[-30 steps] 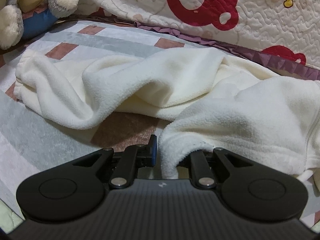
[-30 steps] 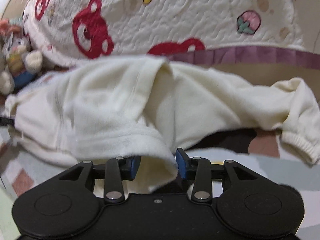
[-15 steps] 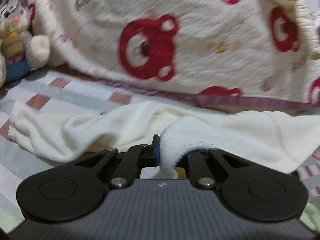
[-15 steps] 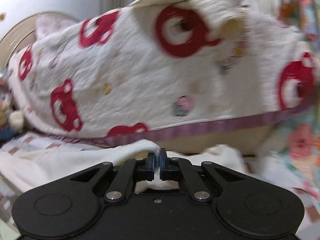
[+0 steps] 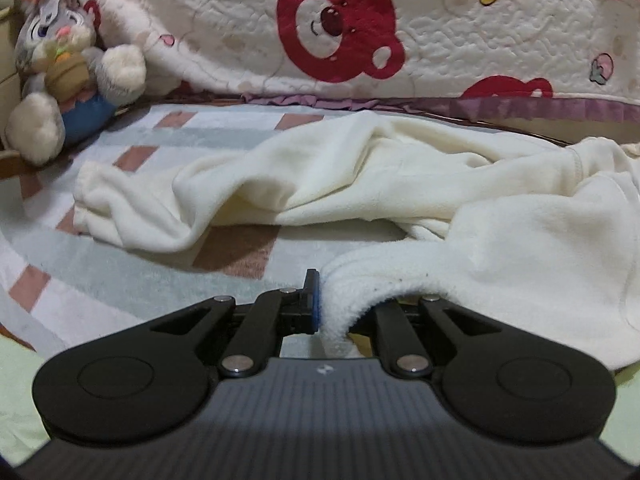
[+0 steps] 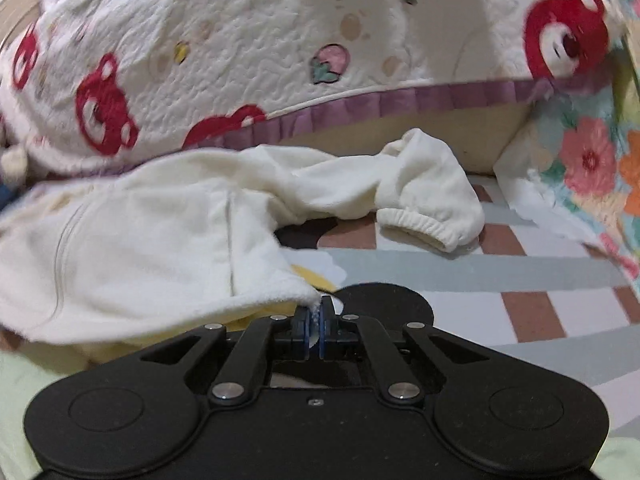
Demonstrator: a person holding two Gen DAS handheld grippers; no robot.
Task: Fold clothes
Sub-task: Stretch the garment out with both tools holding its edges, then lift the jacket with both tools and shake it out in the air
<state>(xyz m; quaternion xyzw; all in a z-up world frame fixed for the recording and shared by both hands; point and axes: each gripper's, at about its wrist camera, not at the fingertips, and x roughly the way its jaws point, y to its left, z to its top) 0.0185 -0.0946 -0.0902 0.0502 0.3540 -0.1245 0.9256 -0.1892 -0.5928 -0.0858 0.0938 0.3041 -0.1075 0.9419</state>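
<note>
A cream fleece jacket (image 5: 360, 184) lies crumpled on a striped blanket (image 5: 120, 280). My left gripper (image 5: 340, 308) is shut on a thick fold of its hem; the right finger is hidden under the cloth. In the right wrist view the same cream fleece jacket (image 6: 140, 240) spreads to the left, with one sleeve and its elastic cuff (image 6: 424, 228) lying to the right. My right gripper (image 6: 316, 324) is shut on a thin corner of the hem, low over the blanket.
A quilt with red bears (image 5: 360, 32) is piled behind the jacket. A plush rabbit (image 5: 60, 72) sits at the far left. A floral cloth (image 6: 592, 168) is at the right. The striped blanket (image 6: 520, 300) lies bare to the right.
Both grippers rose with the hem half a second ago, then came back down low over the blanket. The right gripper closed from open onto the hem corner. The jacket lies more spread out.
</note>
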